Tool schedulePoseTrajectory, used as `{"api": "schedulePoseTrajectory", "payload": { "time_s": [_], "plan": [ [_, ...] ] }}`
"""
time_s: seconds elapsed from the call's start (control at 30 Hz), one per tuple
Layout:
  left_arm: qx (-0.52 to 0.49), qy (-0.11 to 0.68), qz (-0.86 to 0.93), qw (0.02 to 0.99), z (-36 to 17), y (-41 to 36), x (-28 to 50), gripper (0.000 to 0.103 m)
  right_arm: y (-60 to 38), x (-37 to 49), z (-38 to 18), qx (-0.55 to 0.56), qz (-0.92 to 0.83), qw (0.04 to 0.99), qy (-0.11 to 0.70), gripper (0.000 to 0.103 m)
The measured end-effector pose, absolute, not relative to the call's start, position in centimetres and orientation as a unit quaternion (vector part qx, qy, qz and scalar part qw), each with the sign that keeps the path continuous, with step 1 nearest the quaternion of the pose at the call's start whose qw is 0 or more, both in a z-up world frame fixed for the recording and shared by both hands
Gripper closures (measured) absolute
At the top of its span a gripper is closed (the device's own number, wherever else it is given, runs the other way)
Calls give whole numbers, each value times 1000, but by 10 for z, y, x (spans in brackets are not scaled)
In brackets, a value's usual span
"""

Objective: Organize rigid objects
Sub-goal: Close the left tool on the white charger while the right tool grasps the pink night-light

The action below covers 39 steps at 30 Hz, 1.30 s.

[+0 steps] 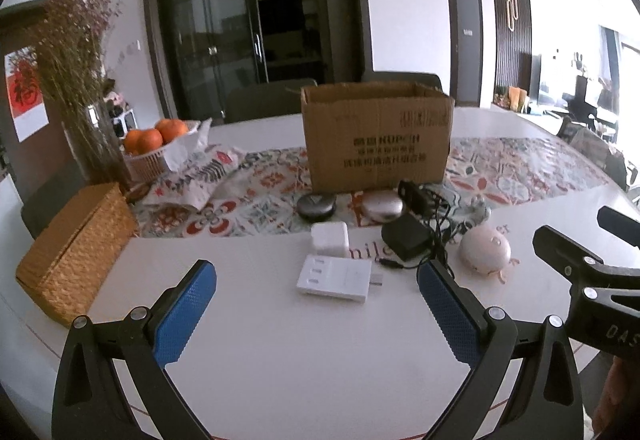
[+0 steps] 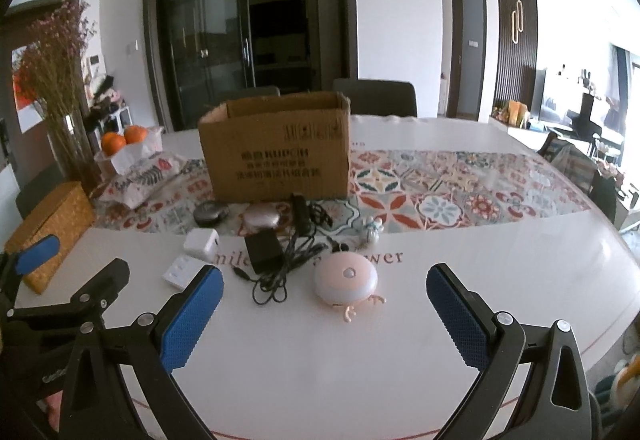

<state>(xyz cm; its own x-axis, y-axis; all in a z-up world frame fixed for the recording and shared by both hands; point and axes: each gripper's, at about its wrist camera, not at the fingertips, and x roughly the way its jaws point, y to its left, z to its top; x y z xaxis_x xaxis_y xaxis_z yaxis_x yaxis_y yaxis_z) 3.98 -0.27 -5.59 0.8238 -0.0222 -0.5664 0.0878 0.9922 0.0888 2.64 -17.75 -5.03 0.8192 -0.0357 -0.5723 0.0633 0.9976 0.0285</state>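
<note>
Both wrist cameras sit low above the near table (image 1: pixel 280 360) edge, side by side, facing the cardboard box (image 1: pixel 376 136) (image 2: pixel 276 152) and sharing the clutter before it.

Small gadgets (image 1: pixel 332 276) on table before open cardboard box (image 1: pixel 376 136).

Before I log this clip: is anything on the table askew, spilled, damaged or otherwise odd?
Nothing is spilled or visibly broken. The only untidy spot is the black adapter, whose cord lies in a loose tangle beside the pink round light. The cardboard box stands upright and open. Both claws, left and right, are open and empty.
</note>
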Motion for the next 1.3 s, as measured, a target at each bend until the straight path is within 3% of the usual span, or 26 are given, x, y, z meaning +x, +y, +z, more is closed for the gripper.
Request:
{"api": "schedulePoseTrajectory", "payload": {
  "time_s": [1.3],
  "plan": [
    [108,417,-60,901,-156,-9,136,0,-186,123,-140,-9,-84,914,398,0]
  ]
}}
